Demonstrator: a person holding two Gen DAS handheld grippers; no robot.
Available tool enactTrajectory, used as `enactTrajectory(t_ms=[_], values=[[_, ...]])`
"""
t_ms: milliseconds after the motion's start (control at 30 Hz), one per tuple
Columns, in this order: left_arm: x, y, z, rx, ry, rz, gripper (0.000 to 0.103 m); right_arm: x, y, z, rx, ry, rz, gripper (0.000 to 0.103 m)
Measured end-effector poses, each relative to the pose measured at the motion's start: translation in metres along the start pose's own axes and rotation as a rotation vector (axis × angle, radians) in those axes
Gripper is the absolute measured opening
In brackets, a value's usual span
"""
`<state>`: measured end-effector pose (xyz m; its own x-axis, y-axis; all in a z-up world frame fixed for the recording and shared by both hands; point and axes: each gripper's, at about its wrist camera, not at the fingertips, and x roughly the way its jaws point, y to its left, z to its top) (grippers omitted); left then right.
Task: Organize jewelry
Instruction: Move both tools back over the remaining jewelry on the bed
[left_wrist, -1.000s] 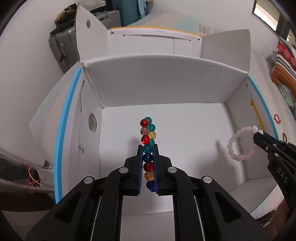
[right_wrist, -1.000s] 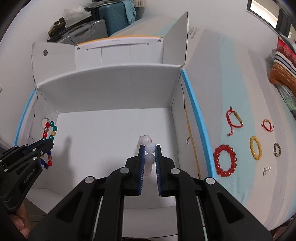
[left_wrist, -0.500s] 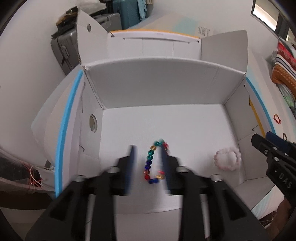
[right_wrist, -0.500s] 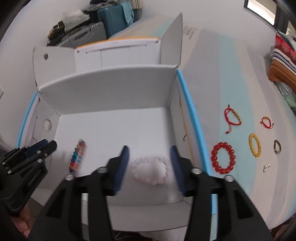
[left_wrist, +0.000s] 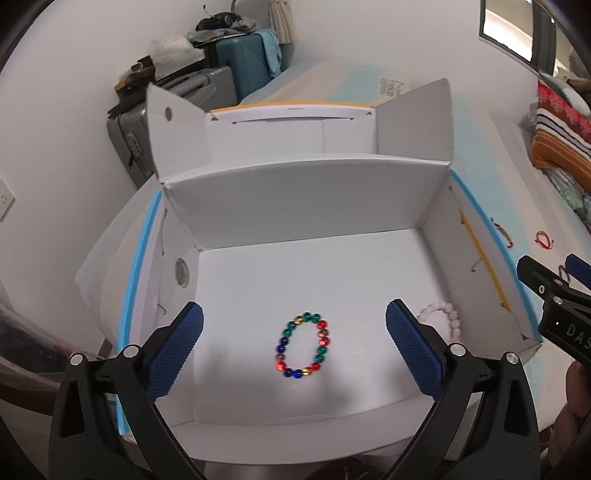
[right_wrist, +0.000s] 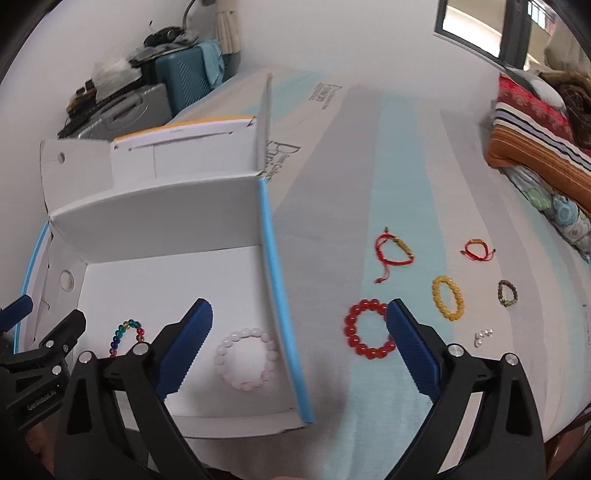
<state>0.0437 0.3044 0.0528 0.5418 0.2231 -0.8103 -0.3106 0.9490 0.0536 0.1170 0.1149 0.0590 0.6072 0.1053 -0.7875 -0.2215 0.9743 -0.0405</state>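
White cardboard box (left_wrist: 314, 206), round glassy beads (left_wrist: 303, 345)

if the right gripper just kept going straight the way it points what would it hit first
Probably the box's blue-edged right wall, which runs up between the open right gripper's fingers; depth is unclear, and the red bead bracelet lies just right of it.

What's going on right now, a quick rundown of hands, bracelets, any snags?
Left gripper open, empty. Right gripper open, empty. Rainbow bracelet and pink bracelet flat in box. Red bracelet on bed, nothing blocking.

Suitcases (left_wrist: 236, 70) stand by the wall; folded striped blankets (right_wrist: 535, 140) lie right.
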Motion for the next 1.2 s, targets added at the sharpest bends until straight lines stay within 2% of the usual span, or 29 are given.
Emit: enactTrajectory(t_ms=[267, 667, 767, 867, 1033, 1200], values=[[-0.017, -0.038, 0.002, 0.029, -0.038, -0.045, 0.097, -0.008, -0.042, -0.005, 0.042, -0.004, -0.009, 0.091], [-0.033, -0.131, 0.005, 0.11, -0.076, -0.141, 0.097, -0.023, -0.127, -0.015, 0.107, -0.011, -0.062, 0.091], [-0.036, -0.149, 0.004, 0.108, -0.086, -0.175, 0.097, -0.023, -0.15, -0.019, 0.135, -0.004, -0.072, 0.091], [-0.036, -0.167, 0.003, 0.082, -0.09, -0.243, 0.097, -0.024, -0.174, -0.025, 0.154, 0.004, -0.08, 0.091], [-0.038, -0.204, 0.0, 0.1, -0.096, -0.282, 0.097, -0.025, -0.215, -0.033, 0.2, 0.011, -0.107, 0.091], [-0.036, -0.242, -0.001, 0.148, -0.106, -0.268, 0.097, -0.022, -0.256, -0.041, 0.25, 0.033, -0.131, 0.091]])
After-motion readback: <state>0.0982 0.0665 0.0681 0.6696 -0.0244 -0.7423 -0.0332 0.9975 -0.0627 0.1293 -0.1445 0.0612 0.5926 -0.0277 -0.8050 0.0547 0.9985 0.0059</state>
